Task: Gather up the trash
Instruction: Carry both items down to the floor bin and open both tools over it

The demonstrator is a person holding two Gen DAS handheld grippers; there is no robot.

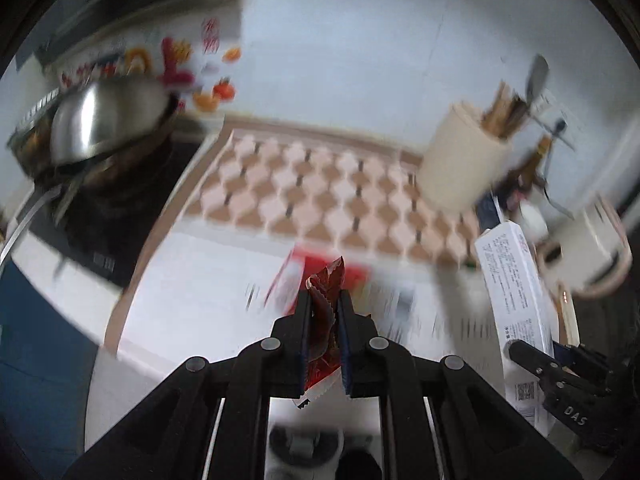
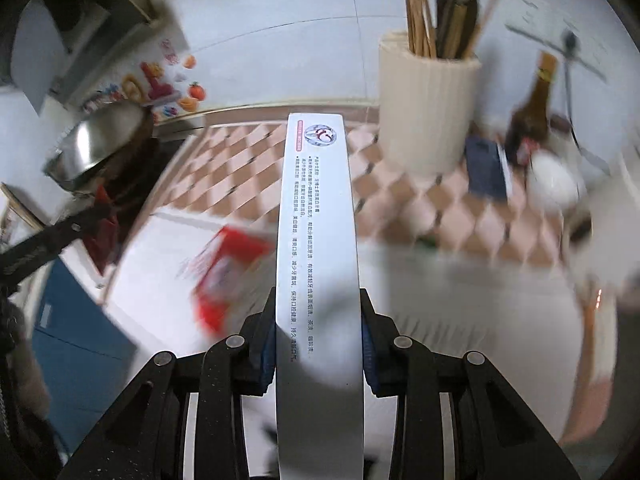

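My left gripper (image 1: 325,300) is shut on a crumpled red snack wrapper (image 1: 325,320) held above the white counter. My right gripper (image 2: 318,312) is shut on a long white toothpaste box (image 2: 318,240) that points forward and up. That box (image 1: 516,300) and the right gripper (image 1: 560,372) also show at the right of the left wrist view. The left gripper (image 2: 60,232) with its red wrapper (image 2: 102,240) shows at the left of the right wrist view. A red and white packet (image 2: 228,272) lies on the counter below, blurred; it also shows in the left wrist view (image 1: 296,276).
A cream utensil holder (image 2: 428,108) with chopsticks stands on a checked mat (image 2: 400,208) at the back. A steel pan (image 1: 104,120) sits on a black cooktop (image 1: 112,220) at left. A dark bottle (image 2: 532,108), a dark blue box (image 2: 486,168) and a white bowl (image 2: 552,184) stand at right.
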